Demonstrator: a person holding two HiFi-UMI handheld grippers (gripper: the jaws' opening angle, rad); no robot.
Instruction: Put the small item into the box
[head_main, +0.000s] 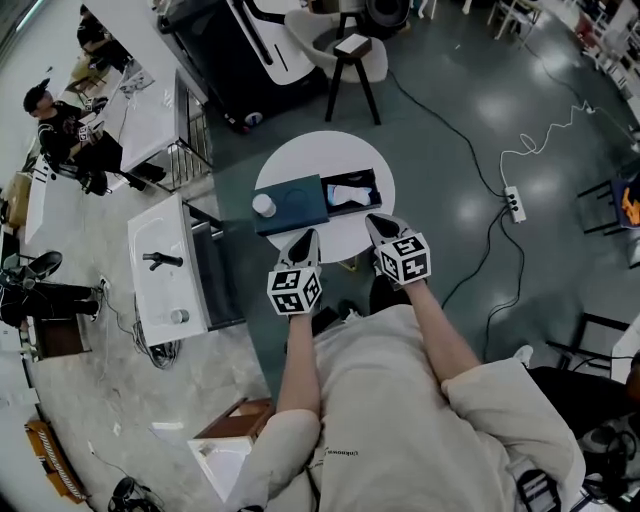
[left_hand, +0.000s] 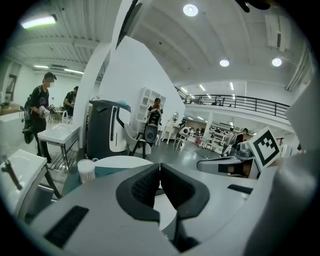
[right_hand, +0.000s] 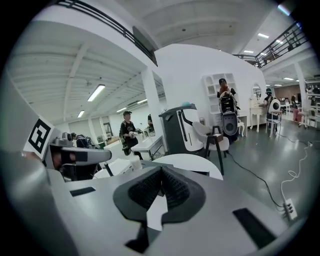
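A round white table (head_main: 310, 155) is seen from above, and a dark teal box (head_main: 296, 202) is laid across it. The box's right end is open. Something pale, white and blue (head_main: 348, 194), is seen inside, though what it is cannot be told.

A small white cylinder (head_main: 263, 204) is stood upright on the closed top at the box's left end, outside the open part.

The left gripper (head_main: 308, 236) is held over the table's near edge and pointed at the box's near side. In the left gripper view its fingers (left_hand: 145, 187) are shown pressed together with nothing between them, and the white cylinder is seen ahead and to the left.

The right gripper (head_main: 373, 220) is held alongside, just beside the near corner of the box's open end — whether it touches the box cannot be told. Its fingers (right_hand: 175, 192) are likewise closed on each other, and nothing is gripped.

The two grippers are kept apart, each on an outstretched forearm.
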